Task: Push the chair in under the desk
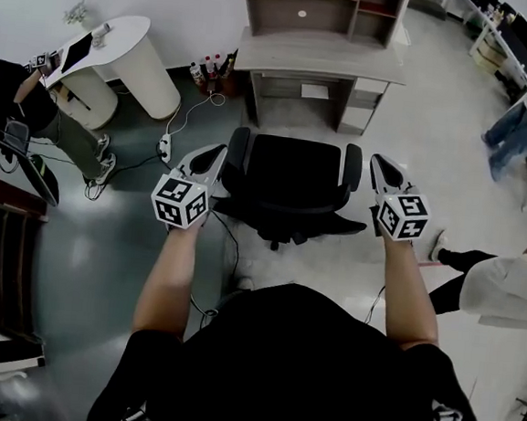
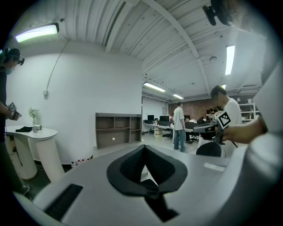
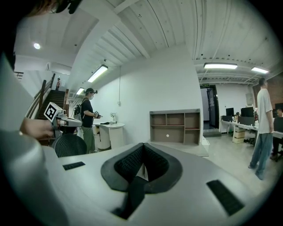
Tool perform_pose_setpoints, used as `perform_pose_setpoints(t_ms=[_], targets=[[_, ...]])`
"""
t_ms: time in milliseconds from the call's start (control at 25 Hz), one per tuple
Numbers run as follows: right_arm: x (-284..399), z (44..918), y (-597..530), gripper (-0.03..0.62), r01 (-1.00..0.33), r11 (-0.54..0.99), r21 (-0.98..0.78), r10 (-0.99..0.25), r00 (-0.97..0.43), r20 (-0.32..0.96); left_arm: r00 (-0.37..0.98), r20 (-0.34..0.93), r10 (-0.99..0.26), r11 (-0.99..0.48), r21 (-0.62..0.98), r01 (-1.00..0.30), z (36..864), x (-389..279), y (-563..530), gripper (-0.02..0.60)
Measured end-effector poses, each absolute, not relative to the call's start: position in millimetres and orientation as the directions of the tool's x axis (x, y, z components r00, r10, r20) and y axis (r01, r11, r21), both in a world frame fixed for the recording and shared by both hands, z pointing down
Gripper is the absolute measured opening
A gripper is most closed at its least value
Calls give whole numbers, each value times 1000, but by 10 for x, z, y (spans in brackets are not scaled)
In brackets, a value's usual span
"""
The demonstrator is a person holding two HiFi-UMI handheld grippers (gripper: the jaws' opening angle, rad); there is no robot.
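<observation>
Across the far edge of the glossy grey floor (image 1: 95, 254), against a white wall, stands a pale grey wooden desk (image 1: 318, 56), with a boxy hutch of open cubbies on top and a knee gap beneath. Short of that gap, out on the open floor and not under the desk, sits the black office chair (image 1: 292, 182). It has a broad seat, 2 curved armrests, a mesh back turned toward the person, and legs spreading below. Toward the floor's far-left corner is a white table (image 1: 136, 47) with a rounded top and drum-shaped supports. A white power strip (image 1: 166, 147) lies between it and the chair, its cable looping away. The left gripper (image 1: 215, 158) points forward just beside the chair's left armrest, and the right gripper (image 1: 380, 168) just beside the right one. Whether either touches the chair I cannot tell. Both have their ribbed black pads (image 2: 129, 167) clenched together with nothing between them.
</observation>
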State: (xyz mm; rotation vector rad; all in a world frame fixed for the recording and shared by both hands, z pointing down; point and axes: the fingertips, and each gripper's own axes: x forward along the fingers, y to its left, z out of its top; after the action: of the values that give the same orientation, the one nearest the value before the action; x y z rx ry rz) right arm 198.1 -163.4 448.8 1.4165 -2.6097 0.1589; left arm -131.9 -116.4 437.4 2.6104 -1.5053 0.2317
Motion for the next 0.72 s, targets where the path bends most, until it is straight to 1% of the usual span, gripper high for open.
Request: perform_pose_setpoints(t_ms=[440, 720], targets=[[1762, 4297, -1518, -3, -877, 481, 1, -863, -473, 178, 546, 155, -823, -548, 36, -836, 4254, -1654, -1262, 11], [1654, 4252, -1348, -3, -901, 434, 5, -888, -427, 172, 576, 145, -804, -575, 57, -816, 4318, -1887, -1193, 11]])
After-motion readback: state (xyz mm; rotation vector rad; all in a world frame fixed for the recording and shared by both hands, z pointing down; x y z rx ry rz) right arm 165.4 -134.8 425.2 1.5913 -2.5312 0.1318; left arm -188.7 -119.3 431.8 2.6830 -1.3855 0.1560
